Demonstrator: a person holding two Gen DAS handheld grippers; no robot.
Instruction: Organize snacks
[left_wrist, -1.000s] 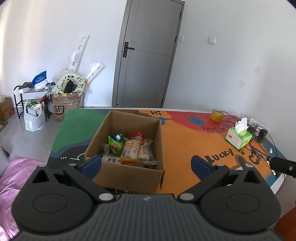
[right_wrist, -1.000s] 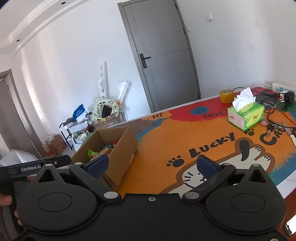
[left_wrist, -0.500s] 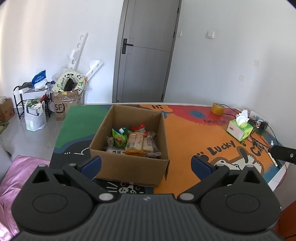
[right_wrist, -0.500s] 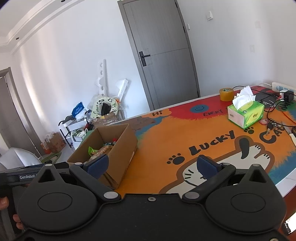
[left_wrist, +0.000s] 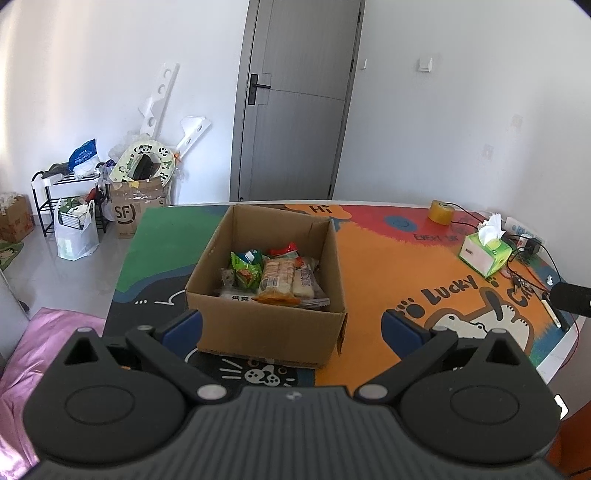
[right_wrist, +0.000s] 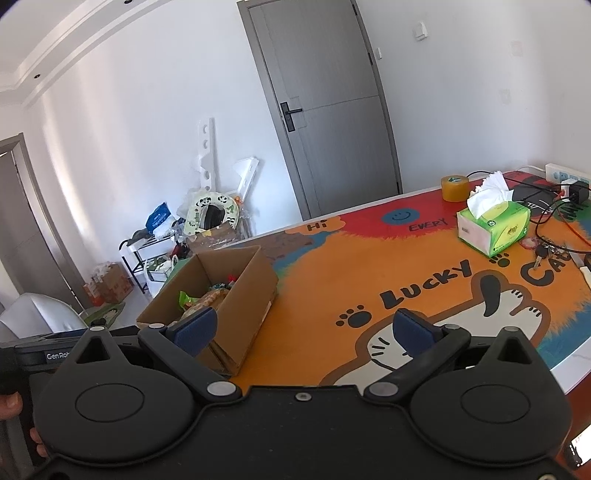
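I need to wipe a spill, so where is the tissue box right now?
The tissue box sits on the table's far right side in both views, just in front of the tape roll, beside the cables and keys.

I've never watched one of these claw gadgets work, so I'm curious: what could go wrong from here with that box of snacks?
1. The snack packets are crammed together in the cardboard box, so the open left claw might pinch two at once, or crush the biscuits.
2. The box looks light; pushing down could slide it across the table mat.
3. The right claw hangs open near the cables and keys, which could snag.
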